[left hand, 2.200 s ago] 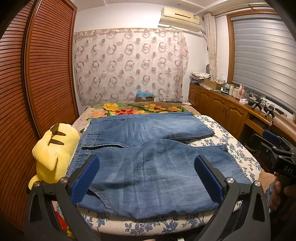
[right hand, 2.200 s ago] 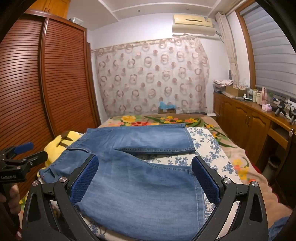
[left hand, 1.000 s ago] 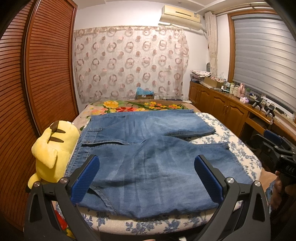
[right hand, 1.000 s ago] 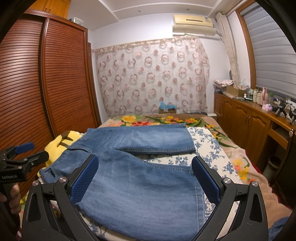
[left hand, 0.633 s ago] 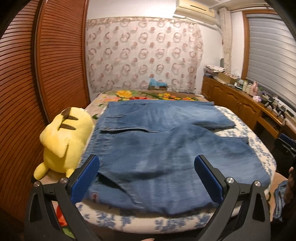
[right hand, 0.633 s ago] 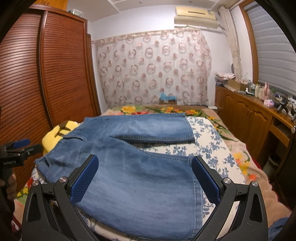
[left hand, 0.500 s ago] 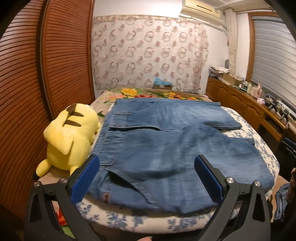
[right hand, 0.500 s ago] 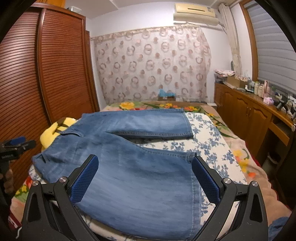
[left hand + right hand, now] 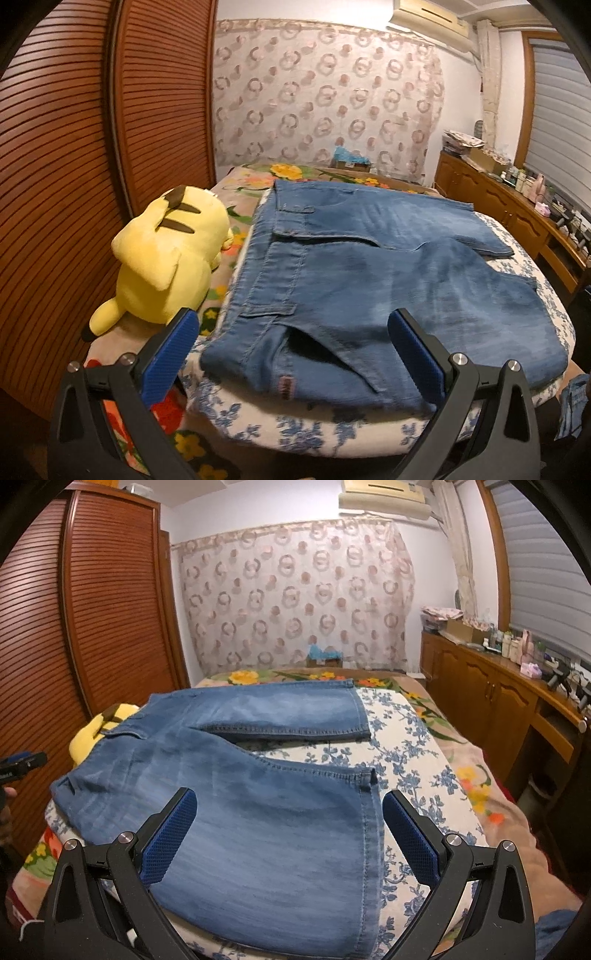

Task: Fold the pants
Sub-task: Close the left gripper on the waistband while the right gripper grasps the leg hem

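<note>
A yellow plush (image 9: 168,258) lies at the left edge of the bed (image 9: 417,771), just beside the waistband of the jeans (image 9: 369,280). The jeans are spread flat across the floral sheet, legs running right. The left gripper (image 9: 291,354) hangs released above the waist corner; the right gripper (image 9: 291,834), also spread wide, hangs above the near leg's hem.

Crowded left of the jeans (image 9: 376,280) by a yellow plush toy (image 9: 166,258), seemingly touching the waistband; open floral bedspread (image 9: 417,775) right of the jeans' legs.
</note>
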{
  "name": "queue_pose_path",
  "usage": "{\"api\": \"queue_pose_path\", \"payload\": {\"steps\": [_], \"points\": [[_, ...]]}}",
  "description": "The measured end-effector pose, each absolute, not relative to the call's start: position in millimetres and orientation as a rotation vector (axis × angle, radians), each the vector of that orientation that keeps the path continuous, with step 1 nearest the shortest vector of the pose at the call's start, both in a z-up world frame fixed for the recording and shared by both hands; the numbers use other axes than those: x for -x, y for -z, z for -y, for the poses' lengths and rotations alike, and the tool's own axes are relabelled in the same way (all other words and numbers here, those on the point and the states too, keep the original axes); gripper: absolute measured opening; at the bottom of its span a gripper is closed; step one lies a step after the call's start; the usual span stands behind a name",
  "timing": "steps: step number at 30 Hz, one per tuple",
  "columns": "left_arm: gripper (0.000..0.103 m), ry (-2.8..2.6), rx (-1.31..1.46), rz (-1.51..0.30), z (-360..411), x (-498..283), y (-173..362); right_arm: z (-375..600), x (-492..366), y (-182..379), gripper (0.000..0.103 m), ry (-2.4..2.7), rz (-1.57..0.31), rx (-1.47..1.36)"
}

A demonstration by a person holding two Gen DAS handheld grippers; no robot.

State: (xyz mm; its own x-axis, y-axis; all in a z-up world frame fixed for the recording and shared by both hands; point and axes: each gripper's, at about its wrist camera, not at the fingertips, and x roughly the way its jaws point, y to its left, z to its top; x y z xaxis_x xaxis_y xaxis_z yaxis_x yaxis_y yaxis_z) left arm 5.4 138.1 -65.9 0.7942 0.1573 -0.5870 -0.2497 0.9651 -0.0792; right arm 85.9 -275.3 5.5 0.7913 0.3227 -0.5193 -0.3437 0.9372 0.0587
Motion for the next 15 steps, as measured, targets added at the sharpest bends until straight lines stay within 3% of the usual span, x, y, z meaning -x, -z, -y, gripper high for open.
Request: {"api": "queue_pose_path", "payload": {"steps": [6,11,15], "points": [[0.093,-0.212,0.19,-0.668,-153.0,-3.1,88.3,278.9,-93.4,9.7,0.102,-0.351,-0.602,0.058],[0.069,-0.189,0.232,-0.73,-161.5,-1.9,115.9,286.9,-95.6,24.4,0.102,-0.34,-0.648,0.065],[0.064,-0.188,0.262,-0.756,-166.5,1.3,131.0,291.9,-96.7,33.2,0.102,-0.345,-0.681,0.073]]}}
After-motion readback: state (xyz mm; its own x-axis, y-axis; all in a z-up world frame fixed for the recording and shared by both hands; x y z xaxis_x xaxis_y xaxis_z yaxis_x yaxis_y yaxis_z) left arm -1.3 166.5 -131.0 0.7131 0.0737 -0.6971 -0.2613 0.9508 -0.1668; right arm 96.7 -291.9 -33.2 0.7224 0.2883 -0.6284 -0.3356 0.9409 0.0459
